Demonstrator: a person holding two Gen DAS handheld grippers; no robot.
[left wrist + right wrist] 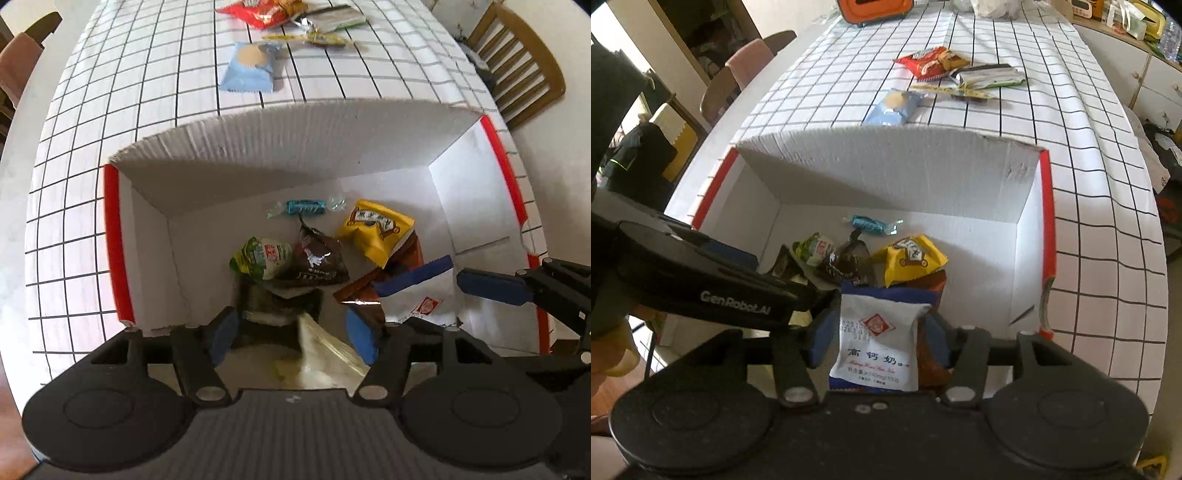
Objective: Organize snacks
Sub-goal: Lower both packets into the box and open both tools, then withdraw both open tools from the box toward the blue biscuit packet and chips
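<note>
A white cardboard box [280, 147] with red edges stands on the checked tablecloth and holds several snacks: a yellow packet [373, 230], a brown chocolate bag [314, 258], a green-white packet [264, 256] and a blue candy [304, 207]. My left gripper [295, 332] is open over the box's near side, with a pale clear packet [325, 354] loose between its fingers. My right gripper [877, 332] is over the box with its jaws wide; a white-and-blue milk-snack packet [879, 343] lies between them, also showing in the left wrist view [417, 295].
More snacks lie on the table beyond the box: a light-blue biscuit packet [249, 68], a red packet [258, 13], a green-white packet [990, 75] and a yellow stick [306, 37]. Wooden chairs [517, 62] stand around. An orange case [875, 9] sits at the far end.
</note>
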